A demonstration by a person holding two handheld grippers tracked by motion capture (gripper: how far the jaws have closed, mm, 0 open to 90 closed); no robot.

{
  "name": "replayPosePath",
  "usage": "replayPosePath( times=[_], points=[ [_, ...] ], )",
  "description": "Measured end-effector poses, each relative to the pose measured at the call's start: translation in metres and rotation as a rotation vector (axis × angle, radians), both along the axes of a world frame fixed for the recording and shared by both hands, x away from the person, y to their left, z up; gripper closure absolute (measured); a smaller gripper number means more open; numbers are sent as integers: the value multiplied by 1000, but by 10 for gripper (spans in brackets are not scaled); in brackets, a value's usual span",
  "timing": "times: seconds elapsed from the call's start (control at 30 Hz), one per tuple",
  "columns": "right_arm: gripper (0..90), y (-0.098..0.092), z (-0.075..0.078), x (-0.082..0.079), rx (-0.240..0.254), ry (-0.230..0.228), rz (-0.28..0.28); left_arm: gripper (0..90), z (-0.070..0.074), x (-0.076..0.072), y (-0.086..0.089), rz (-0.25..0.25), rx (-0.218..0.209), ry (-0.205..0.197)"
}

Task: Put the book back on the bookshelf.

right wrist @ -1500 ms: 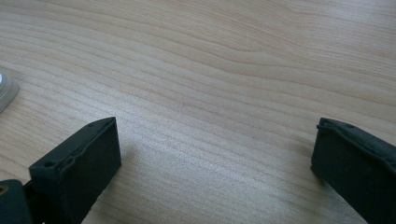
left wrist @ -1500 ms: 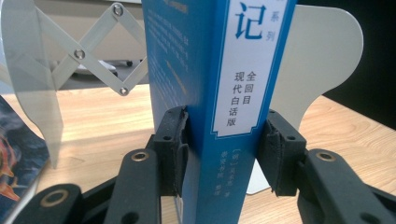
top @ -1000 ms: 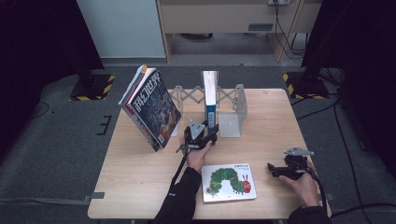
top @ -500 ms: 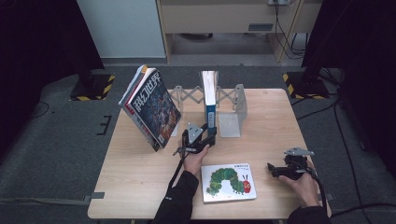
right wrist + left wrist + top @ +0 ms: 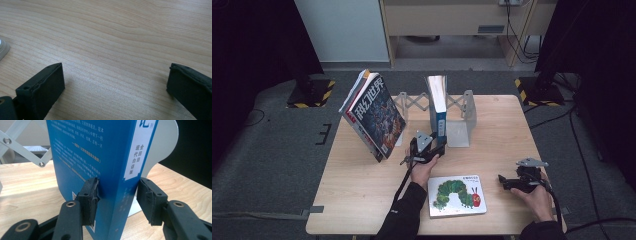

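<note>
Blue book is stood upright in the rack at bench centre, toward 12 o'clock; long axis vertical, spine faced toward 6 o'clock, at the person. Left gripper is set round the spine low down: one pad is pressed on the cover, the other is seen just off it, so grip looks partly eased; whether book is being placed or released cannot be told. Next move, prob.: a straight pull-back toward 6 w/o tipping the book. Right gripper is rested at 4 o'clock, jaws wide apart, nothing held. Picture book is laid flat at 6; large magazine is leaned at 10.
</note>
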State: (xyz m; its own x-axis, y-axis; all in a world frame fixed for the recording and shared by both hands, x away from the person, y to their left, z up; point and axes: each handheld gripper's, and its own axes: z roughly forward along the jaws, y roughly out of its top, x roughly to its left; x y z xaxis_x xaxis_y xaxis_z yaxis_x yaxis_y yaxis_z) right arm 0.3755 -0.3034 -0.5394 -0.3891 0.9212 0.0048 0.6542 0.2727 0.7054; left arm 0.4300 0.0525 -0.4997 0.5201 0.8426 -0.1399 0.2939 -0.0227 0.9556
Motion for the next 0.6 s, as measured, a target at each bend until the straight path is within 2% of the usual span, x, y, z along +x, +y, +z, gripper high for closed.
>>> replayPosePath(
  times=[0.2,0.47,0.6],
  points=[
    [17,0,0,0,0,0,0,442,-2,-1,2,-18,-14,9],
    [17,0,0,0,0,0,0,432,9,2,7,-5,-69,-24],
    [17,0,0,0,0,0,0,391,17,6,5,10,-75,-36]
  ],
)
